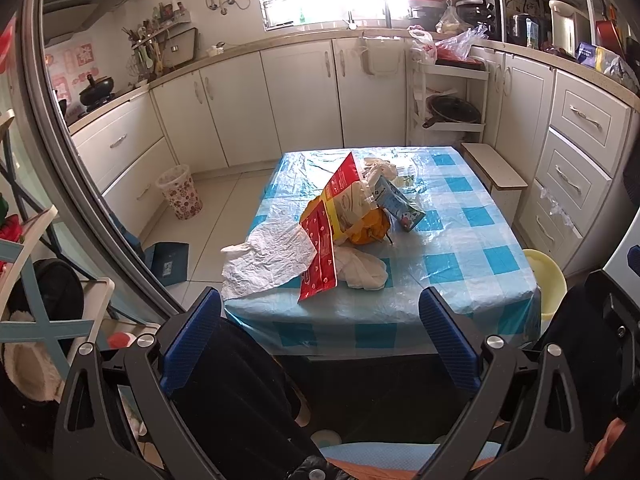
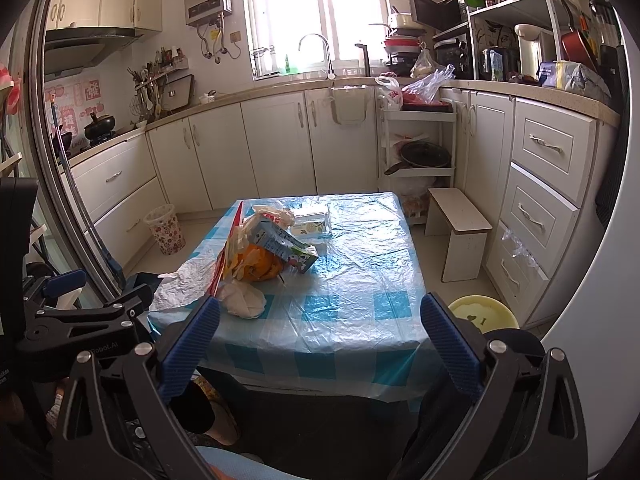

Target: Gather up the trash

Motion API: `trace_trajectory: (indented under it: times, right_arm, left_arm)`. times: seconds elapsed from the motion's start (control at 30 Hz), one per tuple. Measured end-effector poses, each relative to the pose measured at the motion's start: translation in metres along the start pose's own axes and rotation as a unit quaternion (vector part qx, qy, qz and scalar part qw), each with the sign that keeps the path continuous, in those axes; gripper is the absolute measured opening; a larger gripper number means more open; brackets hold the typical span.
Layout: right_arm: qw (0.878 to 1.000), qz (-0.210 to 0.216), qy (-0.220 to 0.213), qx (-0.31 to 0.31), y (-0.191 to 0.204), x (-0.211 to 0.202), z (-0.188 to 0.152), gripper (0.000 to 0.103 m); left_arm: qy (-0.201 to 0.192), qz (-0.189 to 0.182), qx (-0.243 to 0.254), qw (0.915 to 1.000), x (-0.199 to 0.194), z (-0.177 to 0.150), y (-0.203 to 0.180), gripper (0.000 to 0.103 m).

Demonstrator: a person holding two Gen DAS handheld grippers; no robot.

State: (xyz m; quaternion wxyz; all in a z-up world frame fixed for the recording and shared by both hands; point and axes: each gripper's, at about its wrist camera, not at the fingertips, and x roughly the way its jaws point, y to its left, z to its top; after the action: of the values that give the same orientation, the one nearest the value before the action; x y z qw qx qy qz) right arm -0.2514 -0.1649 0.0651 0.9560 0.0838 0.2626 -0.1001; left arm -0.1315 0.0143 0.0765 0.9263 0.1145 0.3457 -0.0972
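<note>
A heap of trash lies on the blue-checked tablecloth (image 1: 472, 256): a red and yellow wrapper (image 1: 324, 248), an orange bag (image 1: 366, 230), a blue drink carton (image 1: 396, 202), a crumpled white bag (image 1: 268, 260) and white tissue (image 1: 362, 274). My left gripper (image 1: 320, 300) hangs open short of the table's near edge, nothing between its blue pads. In the right wrist view the same heap shows with the carton (image 2: 280, 246), orange bag (image 2: 256, 266) and tissue (image 2: 244, 302). My right gripper (image 2: 320, 308) is open and empty too, above the near edge of the cloth (image 2: 352, 300).
A patterned waste basket (image 1: 180, 192) stands on the floor left of the table, also in the right view (image 2: 165, 229). A white stool (image 2: 456, 232) and drawers stand on the right, a yellow stool (image 2: 482, 314) near the corner. The left tool (image 2: 80, 312) shows at left.
</note>
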Motion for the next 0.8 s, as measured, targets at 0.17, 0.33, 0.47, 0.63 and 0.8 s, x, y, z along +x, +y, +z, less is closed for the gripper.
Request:
trace_trajectory:
  times: [0.17,0.33,0.47,0.63,0.8]
  right_arm:
    - [1.0,0.0,0.0,0.0,0.0002,0.0001,-0.0009,0.096]
    - [1.0,0.0,0.0,0.0,0.0007,0.0016,-0.0008,0.096]
    - [1.0,0.002,0.002,0.001,0.001,0.0025,-0.0009,0.096]
    - [1.0,0.0,0.0,-0.003,0.0018,0.0027,-0.0011,0.096]
    - [1.0,0.002,0.004,0.001,0.0013,0.0034,-0.0012,0.096]
  left_arm:
    - [0.0,0.0,0.0,1.0,0.0001,-0.0003,0.0003,0.095]
    - [0.0,0.0,0.0,1.0,0.0002,-0.0006,0.0004,0.095]
    - [0.0,0.0,0.0,1.0,0.0004,-0.0009,0.0004,0.095]
    - [0.0,-0.001,0.0,1.0,0.0004,-0.0012,0.0007,0.095]
    - [0.0,0.0,0.0,1.0,0.0008,-0.0019,0.0005,0.095]
